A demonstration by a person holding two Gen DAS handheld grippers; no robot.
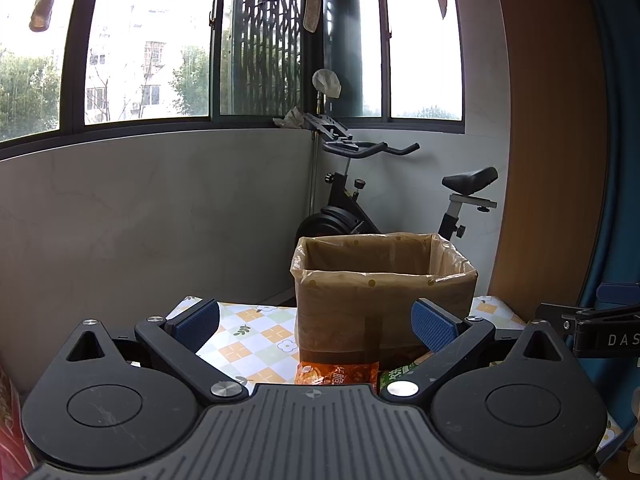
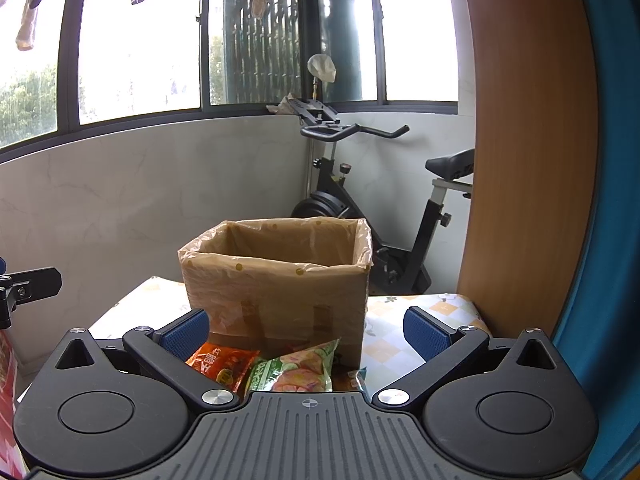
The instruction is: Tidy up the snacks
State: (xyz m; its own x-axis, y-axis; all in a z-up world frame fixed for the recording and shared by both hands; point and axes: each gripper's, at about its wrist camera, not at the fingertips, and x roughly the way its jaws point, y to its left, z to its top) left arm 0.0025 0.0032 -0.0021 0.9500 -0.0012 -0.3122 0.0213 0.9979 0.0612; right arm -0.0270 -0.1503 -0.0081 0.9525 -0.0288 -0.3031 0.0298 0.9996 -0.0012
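Observation:
A cardboard box lined with a clear plastic bag (image 1: pixel 384 304) (image 2: pixel 280 288) stands on the table with its top open. In front of it lie an orange snack packet (image 1: pixel 336 372) (image 2: pixel 222 364) and a green snack packet (image 1: pixel 394 374) (image 2: pixel 296 370). My left gripper (image 1: pixel 316 322) is open and empty, above the table just short of the box. My right gripper (image 2: pixel 306 332) is open and empty, above the two packets. Part of a third packet (image 2: pixel 356 378) shows beside the green one.
The table (image 1: pixel 256 336) (image 2: pixel 396 344) has a checked flower-pattern cloth. An exercise bike (image 1: pixel 360 200) (image 2: pixel 360 200) stands behind it by the window wall. A wooden panel (image 2: pixel 528 152) and a blue surface (image 2: pixel 608 240) are on the right. The other gripper's body (image 1: pixel 600 332) (image 2: pixel 28 292) shows at each frame's edge.

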